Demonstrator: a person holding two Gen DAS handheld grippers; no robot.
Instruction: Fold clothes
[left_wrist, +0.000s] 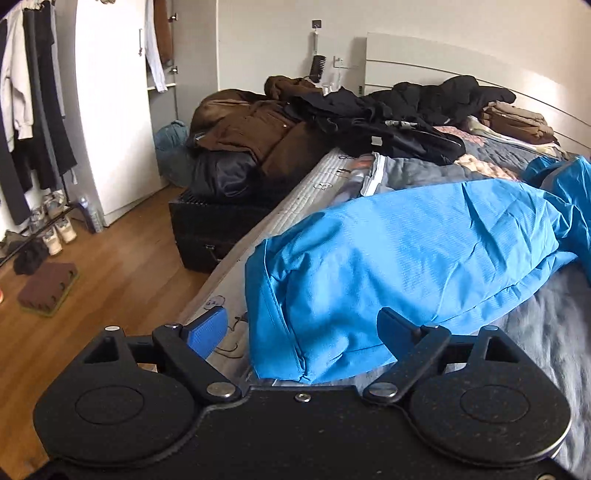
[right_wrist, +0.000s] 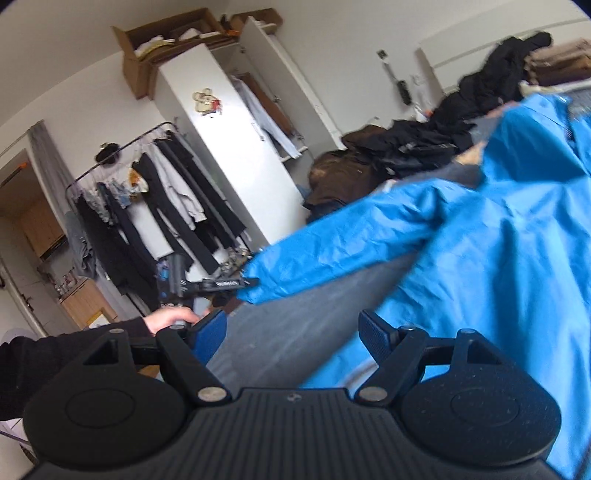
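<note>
A bright blue jacket (left_wrist: 399, 258) lies spread across the grey bedspread (left_wrist: 546, 332), one sleeve stretched toward the mattress edge (left_wrist: 258, 236) at 7 o'clock of the garment.

The left gripper (left_wrist: 301, 332) hangs over the sleeve's cuff end, its jaws standing wide. The cuff lies between the blue pads (left_wrist: 208, 330), but neither pad presses on the cloth. In the right wrist view, the right gripper (right_wrist: 291, 334) also has its jaws spread wide with nothing clamped; grey bedding shows in the gap, and the jacket's body fills the frame from 1 to 4 o'clock. At 9 o'clock of that view a hand (right_wrist: 171, 317) in a dark sleeve grips the other tool's handle.

Beyond the jacket, at 12 o'clock in the left wrist view, a heap of black clothes (left_wrist: 406, 118) covers the bed's far half. A brown coat (left_wrist: 266, 129) sits at 11 o'clock on top of a black case (left_wrist: 210, 229) beside the bed. Folded tan garments (left_wrist: 517, 122) rest near the headboard at 1 o'clock. At 10 o'clock stand a white wardrobe (left_wrist: 110, 110) and a rack of hanging clothes (left_wrist: 29, 110), with shoes (left_wrist: 59, 229) on the wooden floor (left_wrist: 122, 288) beneath.
</note>
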